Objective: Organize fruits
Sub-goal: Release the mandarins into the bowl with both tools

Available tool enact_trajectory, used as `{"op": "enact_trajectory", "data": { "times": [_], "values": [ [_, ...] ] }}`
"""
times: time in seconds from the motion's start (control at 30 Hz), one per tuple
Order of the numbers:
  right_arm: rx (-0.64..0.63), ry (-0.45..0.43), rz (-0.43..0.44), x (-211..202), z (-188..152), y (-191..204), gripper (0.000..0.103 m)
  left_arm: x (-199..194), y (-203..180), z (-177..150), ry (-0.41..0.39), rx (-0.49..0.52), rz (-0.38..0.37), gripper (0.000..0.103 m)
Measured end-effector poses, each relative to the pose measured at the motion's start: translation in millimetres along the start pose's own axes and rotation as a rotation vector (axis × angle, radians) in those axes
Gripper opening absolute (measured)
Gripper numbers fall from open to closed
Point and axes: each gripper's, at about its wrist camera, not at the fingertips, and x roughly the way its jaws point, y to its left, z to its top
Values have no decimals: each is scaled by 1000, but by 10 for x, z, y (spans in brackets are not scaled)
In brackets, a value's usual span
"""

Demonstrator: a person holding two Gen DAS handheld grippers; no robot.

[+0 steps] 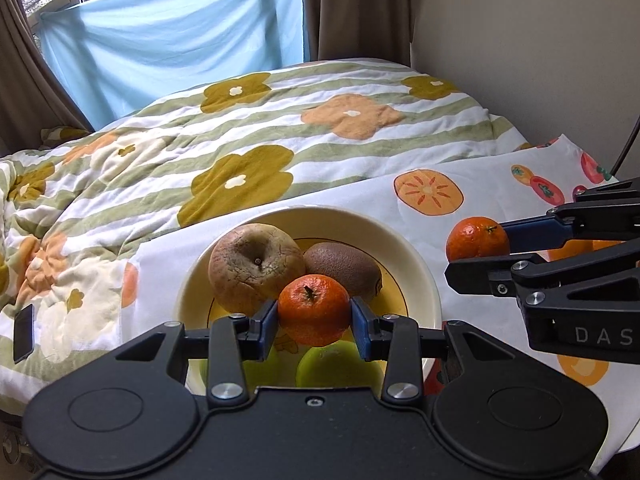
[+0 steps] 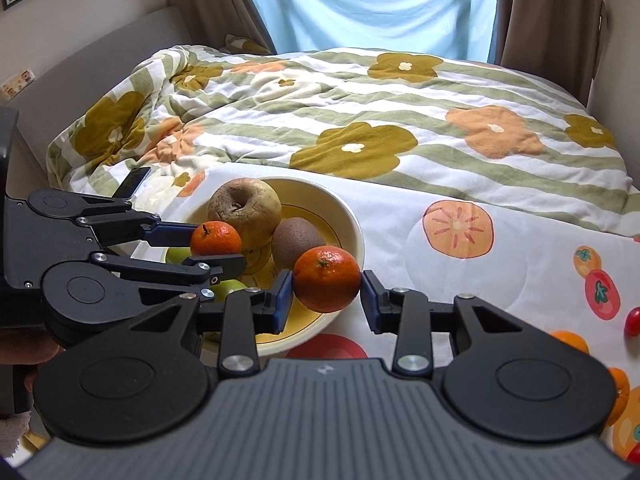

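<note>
The left gripper (image 1: 314, 314) clenches a small tangerine (image 1: 313, 309) over the near side of the yellow bowl (image 1: 424, 280) — probably ready to drop it in. Just beyond it lie a brown pear (image 1: 256, 266) and kiwi (image 1: 344, 272), with green fruit (image 1: 336, 364) beneath, crowding the landing spot. The right gripper (image 2: 326, 294) grasps a larger tangerine (image 2: 327, 279) at the bowl's right rim — its turn likely follows.

My tongs (image 1: 314, 314) are matt black plastic with blue pads and shiny metal rivets. The bowl (image 1: 420, 280) looks glossy ceramic. Both tangerines (image 2: 327, 279) have dimpled skin; the quilt (image 1: 240, 140) is soft cloth.
</note>
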Motion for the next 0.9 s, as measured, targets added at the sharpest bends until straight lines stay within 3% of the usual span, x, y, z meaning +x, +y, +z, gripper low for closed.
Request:
{"op": "enact_trajectory", "data": {
  "times": [0.27,0.33,0.37,0.53,0.9],
  "values": [
    [31,25,-42,128,-13,10,51,215,64,23,54,13,-37,47],
    [36,28,-49,138,-10,7,51,184,86,30,36,13,-49,82],
    [37,27,-53,141,1,13,51,147,92,34,19,13,-43,84],
    [39,35,-52,148,35,17,51,-18,163,-16,-4,20,-67,86],
    [-10,95,18,411,75,231,51,-286,285,-319,-57,-12,-38,88]
  ]
}}
